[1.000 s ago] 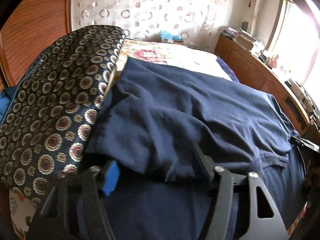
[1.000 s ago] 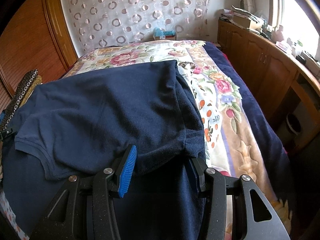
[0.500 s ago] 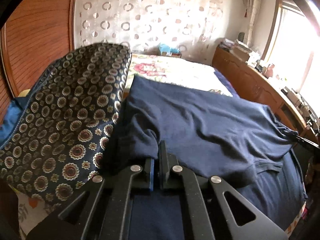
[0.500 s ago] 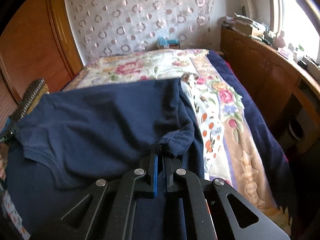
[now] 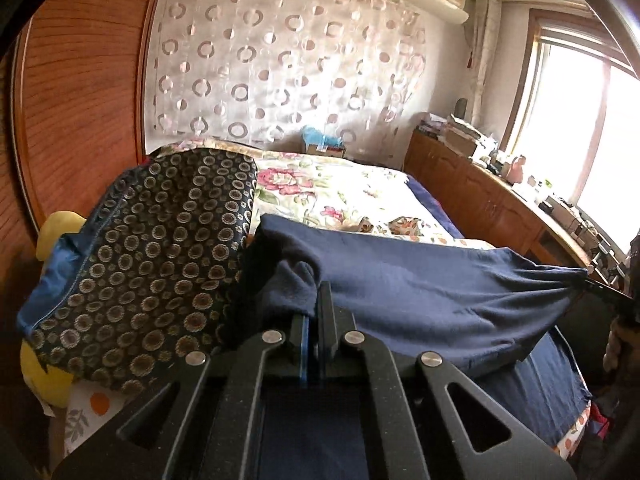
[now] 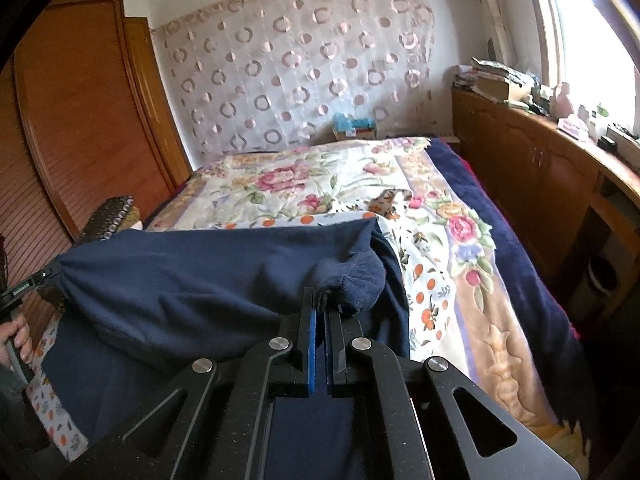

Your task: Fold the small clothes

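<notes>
Left gripper [image 5: 313,312]: jaws closed narrow, pinching a bunched corner of the navy garment [image 5: 420,292]. The fabric wad sits at the fingertips, just left of the closed pads.

Right gripper [image 6: 320,308]: jaws likewise closed narrow, clamped on the opposite corner of the same garment [image 6: 192,276]; a rolled lump of cloth bulges just right of the tips.

Garment position: it is on the bed [image 6: 448,264], over the near part of the floral bedspread [image 6: 320,184]. The edge held between the 2 grippers is raised and pulled into a fairly taut line; the cloth below it hangs and drapes toward the near end of the bed, with a second dark blue layer lying flat beneath it. In the left wrist view the right gripper's tip appears at the far right edge, holding the stretched corner. In the right wrist view the left gripper appears at the far left edge, with a hand [image 6: 16,340] on its handle.

Surroundings: a dark cushion with a round medallion pattern [image 5: 160,264] lies just left of the garment, touching or overlapping its edge; cannot tell which. A yellow item [image 5: 56,228] shows behind and under the cushion. A wooden cabinet [image 6: 540,160] runs along the window side, its top cluttered. A circle-patterned curtain [image 5: 280,68] covers the far wall.
</notes>
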`<state>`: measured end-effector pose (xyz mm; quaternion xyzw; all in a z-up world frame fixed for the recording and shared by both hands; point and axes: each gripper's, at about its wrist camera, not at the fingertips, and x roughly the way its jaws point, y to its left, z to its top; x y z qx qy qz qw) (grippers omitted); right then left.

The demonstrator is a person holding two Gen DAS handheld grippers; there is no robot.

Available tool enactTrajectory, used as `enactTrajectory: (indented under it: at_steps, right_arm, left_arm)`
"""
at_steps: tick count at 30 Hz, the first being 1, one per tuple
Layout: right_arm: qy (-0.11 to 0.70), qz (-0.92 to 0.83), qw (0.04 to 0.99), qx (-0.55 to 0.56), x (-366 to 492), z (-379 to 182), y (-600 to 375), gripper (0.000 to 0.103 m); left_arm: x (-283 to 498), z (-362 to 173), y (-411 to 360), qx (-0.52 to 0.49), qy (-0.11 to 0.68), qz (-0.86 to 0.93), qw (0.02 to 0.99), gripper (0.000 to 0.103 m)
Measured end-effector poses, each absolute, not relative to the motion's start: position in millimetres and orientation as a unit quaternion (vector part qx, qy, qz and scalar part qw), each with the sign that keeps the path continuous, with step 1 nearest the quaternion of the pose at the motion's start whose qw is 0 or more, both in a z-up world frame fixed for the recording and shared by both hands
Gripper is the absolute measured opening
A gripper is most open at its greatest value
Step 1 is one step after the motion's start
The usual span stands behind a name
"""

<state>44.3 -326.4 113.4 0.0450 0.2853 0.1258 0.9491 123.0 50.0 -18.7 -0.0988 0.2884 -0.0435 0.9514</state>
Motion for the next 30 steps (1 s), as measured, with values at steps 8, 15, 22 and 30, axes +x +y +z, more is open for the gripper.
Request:
enactTrajectory:
  at_steps: [8, 15, 22, 30]
  right_arm:
    - [0.270, 0.140, 0.952, 0.043, 7, 104, -338, 0.003]
    - [0.250, 0.147, 0.956, 0.035, -22, 99, -350, 0.003]
    - [0.240, 0.153, 0.958, 0.038, -46, 95, -352, 0.003]
    - [0.272, 0.149, 0.950, 0.036, -57, 60, -352, 0.003]
  left_arm:
    - [91, -13, 56, -0.103, 0.276, -0.043, 0.955, 0.003]
    - [65, -11, 53, -0.080, 0.262, -0.045, 0.961, 0.003]
    - [48, -11, 57, -0.072, 0.261, -0.038, 0.962, 0.003]
    - [41, -51, 55, -0.057, 0.302, -0.017, 0.951, 0.003]
